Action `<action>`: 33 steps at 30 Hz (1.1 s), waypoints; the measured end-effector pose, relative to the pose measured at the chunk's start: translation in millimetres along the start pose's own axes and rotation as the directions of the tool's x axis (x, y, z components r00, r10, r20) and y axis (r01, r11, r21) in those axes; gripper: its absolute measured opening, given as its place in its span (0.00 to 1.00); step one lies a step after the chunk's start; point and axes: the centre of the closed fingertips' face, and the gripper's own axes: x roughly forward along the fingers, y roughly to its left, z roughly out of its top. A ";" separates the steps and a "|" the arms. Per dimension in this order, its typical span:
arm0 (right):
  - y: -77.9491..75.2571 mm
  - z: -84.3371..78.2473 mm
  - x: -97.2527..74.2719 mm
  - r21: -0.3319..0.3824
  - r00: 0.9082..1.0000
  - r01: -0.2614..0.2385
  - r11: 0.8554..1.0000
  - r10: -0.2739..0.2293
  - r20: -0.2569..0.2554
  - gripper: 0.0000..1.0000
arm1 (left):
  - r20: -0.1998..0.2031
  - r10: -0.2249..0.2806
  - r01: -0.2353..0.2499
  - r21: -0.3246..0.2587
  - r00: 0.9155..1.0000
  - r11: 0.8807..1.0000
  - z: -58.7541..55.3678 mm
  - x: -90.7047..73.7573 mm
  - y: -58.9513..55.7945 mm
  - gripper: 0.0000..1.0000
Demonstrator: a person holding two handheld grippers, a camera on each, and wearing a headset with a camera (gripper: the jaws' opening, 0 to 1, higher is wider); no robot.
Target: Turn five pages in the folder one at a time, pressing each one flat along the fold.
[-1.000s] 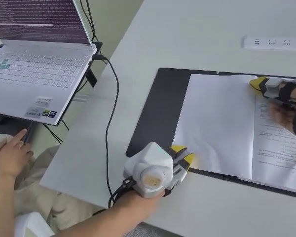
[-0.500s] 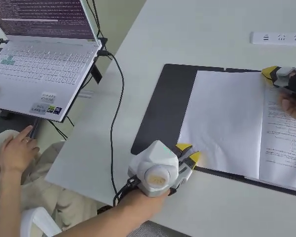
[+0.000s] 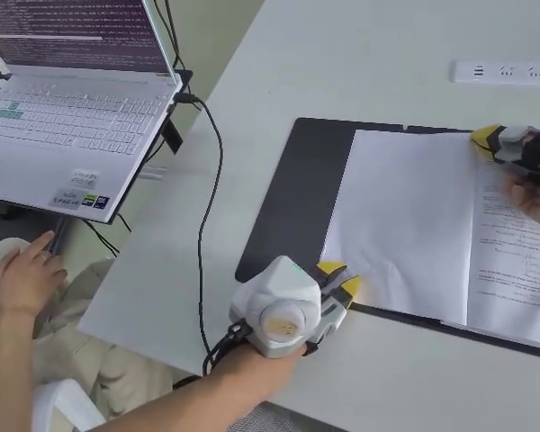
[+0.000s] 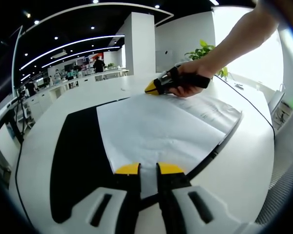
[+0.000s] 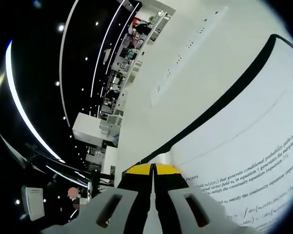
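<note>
The left gripper [image 3: 342, 286] is held low at the near side of the open black folder [image 3: 292, 193]. In the left gripper view its jaws [image 4: 149, 169] stand a narrow gap apart, yellow tips resting at the near edge of the turned blank page [image 4: 151, 126], with white paper visible through the gap. They do not seem to clamp it. The person's forearm comes in from behind this gripper, wrist roughly level with the table.

The right gripper [image 3: 484, 138] lies far ahead of the left one, at the folder's far edge by the fold. In the right gripper view its jaws [image 5: 153, 168] are closed tip to tip with nothing visible between them, sitting at the top of the printed page [image 5: 254, 161]. The hand wrapping it is angled down onto the page. The folder's black edge [image 5: 219, 105] runs just beyond the tips.

Further ahead of the right gripper lies a white power strip [image 3: 504, 72]. Well off to the left gripper's left stands an open laptop [image 3: 72, 117].
</note>
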 end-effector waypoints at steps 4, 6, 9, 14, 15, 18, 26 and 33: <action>0.9 -7.9 -4.7 -0.009 1.000 -0.004 1.000 0.004 -0.020 0.00 | -0.003 0.000 0.000 0.002 1.000 1.000 -0.5 0.5 0.1 0.11; 1.2 -11.1 -7.3 -0.009 1.000 -0.006 1.000 0.005 -0.030 0.00 | -0.005 0.000 0.000 -0.001 1.000 1.000 -0.3 0.5 0.0 0.11; 0.4 -15.5 -9.7 -0.012 0.999 -0.009 1.000 0.008 -0.049 0.00 | -0.007 0.000 0.000 0.000 1.000 1.000 -0.4 0.6 -0.1 0.11; 0.7 -24.9 -15.1 0.000 0.997 -0.017 1.000 0.017 -0.077 0.00 | -0.010 0.000 0.000 0.001 1.000 1.000 0.3 0.3 -0.6 0.11; -0.2 -26.9 -15.1 -0.002 0.996 -0.019 1.000 0.019 -0.089 0.00 | -0.010 0.000 0.000 0.000 1.000 1.000 0.6 0.0 -0.8 0.11; -0.1 -30.3 -17.2 -0.012 0.995 -0.022 1.000 0.021 -0.098 0.00 | -0.010 0.000 0.000 0.001 1.000 1.000 0.9 -0.1 -1.2 0.11; 0.9 -42.4 -27.1 -0.012 0.992 -0.027 1.000 0.025 -0.121 0.00 | -0.015 -0.001 0.001 0.008 1.000 1.000 1.8 -0.6 -2.2 0.11; -0.1 -49.0 -33.4 -0.012 0.991 -0.036 0.999 0.034 -0.132 0.00 | -0.015 -0.001 0.001 0.008 1.000 1.000 2.2 -1.0 -2.4 0.11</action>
